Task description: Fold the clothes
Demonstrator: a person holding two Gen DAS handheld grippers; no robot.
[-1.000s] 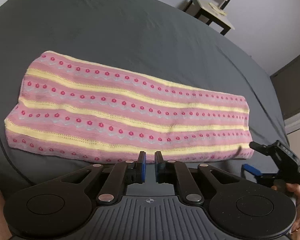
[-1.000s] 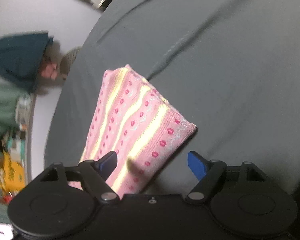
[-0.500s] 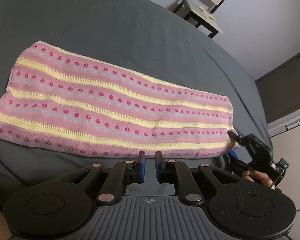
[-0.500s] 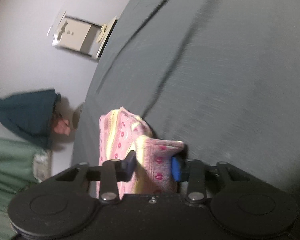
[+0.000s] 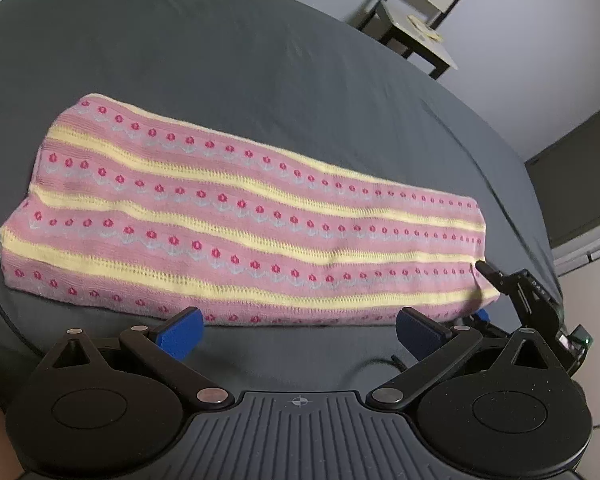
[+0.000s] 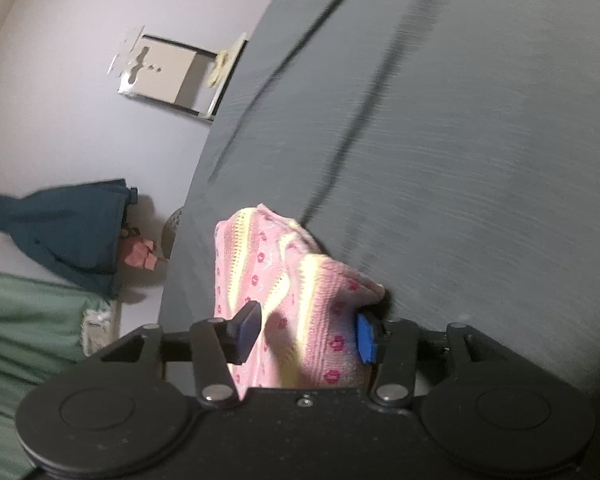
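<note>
Right gripper (image 6: 306,334) had its two blue pads (image 6: 365,340) clamped on the near right corner of the pink striped knit garment (image 5: 236,216), fabric bunched up between them. Probably pinched there so that end could be lifted and carried over for the next fold. In the left wrist view the same gripper sat at the garment's right end, one finger on top of the cloth.

Left gripper (image 5: 300,330) was spread wide, blue pads (image 5: 180,334) holding nothing, hovering just near of the garment's long near edge, about mid-length. Likely readied to take or pin that edge; cannot tell which.

Garment lay flat as a long band on the dark grey bedsheet (image 5: 220,40), left end wider, right end raised slightly by the grip.

Far off: small side table (image 5: 416,28) by the wall. No containers with visible contents on the bed.
</note>
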